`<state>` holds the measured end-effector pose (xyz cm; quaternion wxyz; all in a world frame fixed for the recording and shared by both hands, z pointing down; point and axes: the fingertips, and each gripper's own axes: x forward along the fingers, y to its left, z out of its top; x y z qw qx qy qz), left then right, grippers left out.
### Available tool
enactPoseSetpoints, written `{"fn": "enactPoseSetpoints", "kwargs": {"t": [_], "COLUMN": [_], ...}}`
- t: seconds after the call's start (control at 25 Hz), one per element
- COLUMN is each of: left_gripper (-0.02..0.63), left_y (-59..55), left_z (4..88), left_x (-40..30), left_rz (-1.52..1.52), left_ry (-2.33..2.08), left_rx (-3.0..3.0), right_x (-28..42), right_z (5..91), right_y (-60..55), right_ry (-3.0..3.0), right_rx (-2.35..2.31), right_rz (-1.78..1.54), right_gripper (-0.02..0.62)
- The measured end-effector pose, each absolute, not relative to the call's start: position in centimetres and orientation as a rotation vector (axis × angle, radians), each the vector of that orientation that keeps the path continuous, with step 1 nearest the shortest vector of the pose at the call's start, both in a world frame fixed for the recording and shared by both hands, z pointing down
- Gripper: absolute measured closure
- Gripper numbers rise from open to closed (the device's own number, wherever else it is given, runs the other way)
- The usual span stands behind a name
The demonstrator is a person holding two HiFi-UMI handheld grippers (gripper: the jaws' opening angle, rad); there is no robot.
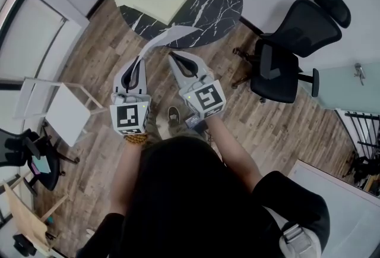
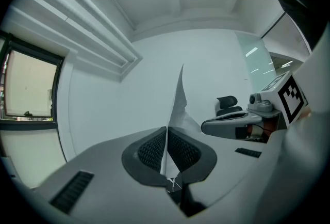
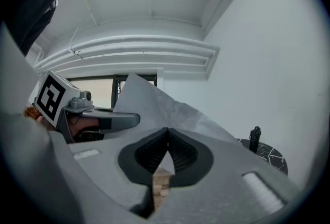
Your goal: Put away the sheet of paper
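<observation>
Thin white sheet of paper (image 1: 172, 34): lifted just short of the round black marble bench (image 1: 215, 2). The left gripper (image 1: 142, 60) and right gripper (image 1: 172, 56) jaws are both pinched shut on it, likely to keep it from flopping.

The room is bright and even, with daylight from the window (image 2: 28, 83). Both gripper views bend round, with dark corners.
</observation>
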<state>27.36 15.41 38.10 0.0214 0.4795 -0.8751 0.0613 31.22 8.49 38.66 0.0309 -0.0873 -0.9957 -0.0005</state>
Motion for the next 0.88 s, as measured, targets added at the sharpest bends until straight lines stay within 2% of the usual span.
{"fn": "enactPoseSetpoints", "kwargs": {"t": [0.4, 0.88], "left_gripper": [0.595, 0.595], "left_y": [11.6, 12.5], "left_z": [38.4, 37.4], "left_x": [20.8, 8.8], "left_rz": [0.099, 0.053], "left_ry": [-2.621, -2.522], "left_rx": [1.676, 1.814], "right_x": [25.7, 13.2], "right_z": [38.8, 37.8], "right_y": [6.2, 8.0], "right_ry": [-3.044, -3.004], "right_rx": [-0.106, -0.014], "right_rz": [-0.055, -0.128], "right_gripper": [0.597, 0.597]}}
